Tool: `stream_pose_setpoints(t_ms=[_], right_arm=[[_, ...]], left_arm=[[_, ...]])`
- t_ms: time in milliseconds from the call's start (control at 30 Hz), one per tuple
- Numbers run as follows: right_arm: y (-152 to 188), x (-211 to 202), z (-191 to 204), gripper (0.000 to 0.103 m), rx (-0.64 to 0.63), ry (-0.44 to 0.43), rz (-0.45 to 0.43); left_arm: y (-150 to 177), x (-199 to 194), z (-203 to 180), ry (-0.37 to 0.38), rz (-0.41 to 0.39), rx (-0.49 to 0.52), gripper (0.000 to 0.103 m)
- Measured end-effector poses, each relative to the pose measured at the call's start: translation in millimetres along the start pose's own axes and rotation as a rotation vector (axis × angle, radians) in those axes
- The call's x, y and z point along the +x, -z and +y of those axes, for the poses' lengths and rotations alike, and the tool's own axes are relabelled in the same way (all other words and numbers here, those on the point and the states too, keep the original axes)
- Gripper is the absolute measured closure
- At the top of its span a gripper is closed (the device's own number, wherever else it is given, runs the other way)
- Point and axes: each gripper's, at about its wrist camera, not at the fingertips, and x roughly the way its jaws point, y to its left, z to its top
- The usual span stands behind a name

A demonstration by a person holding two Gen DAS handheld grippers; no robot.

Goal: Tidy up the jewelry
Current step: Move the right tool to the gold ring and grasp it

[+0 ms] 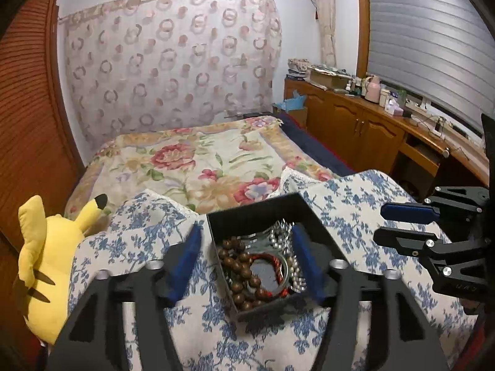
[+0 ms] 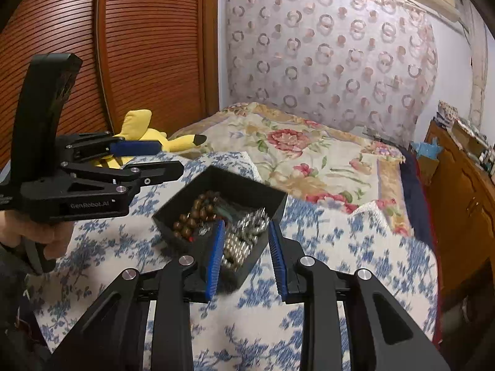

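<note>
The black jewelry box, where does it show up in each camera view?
Left wrist: black box low centre, straddled by that gripper's fingers.
Right wrist: box centre, just past the fingertips.
Shared landmark: yellow plush toy, bottom left there; mid left here.

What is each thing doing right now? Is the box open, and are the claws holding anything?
Black box: open, no lid on it, sitting on the blue-flowered cloth.
Brown bead bracelet: lying inside the box.
Silver bead strand: heaped inside the box.
Left claw: open, holding nothing.
Right claw: open, holding nothing.
Yellow plush toy: lying on the bed beside the cloth.
</note>
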Motion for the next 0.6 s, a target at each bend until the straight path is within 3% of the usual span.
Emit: stream_pose_setpoints(t_ms=[200,300,600], right_arm=[[34.1,1.9,7.9,0.068,0.006,-0.02,0.035],[49.6,4.5,16.5,0.057,0.0,-0.033,0.054],[83.9,27.4,45.9,0.057,-0.049,-0.082,0.153]], left_arm=[[26.0,-9.7,-4.6,-0.01,0.004,0.023,0.018],[39.0,-14.9,-3.1,-0.003,0.009,0.014,0.015],[79.3,-22.5,0.8,0.011,0.052,-0.003,0.014]])
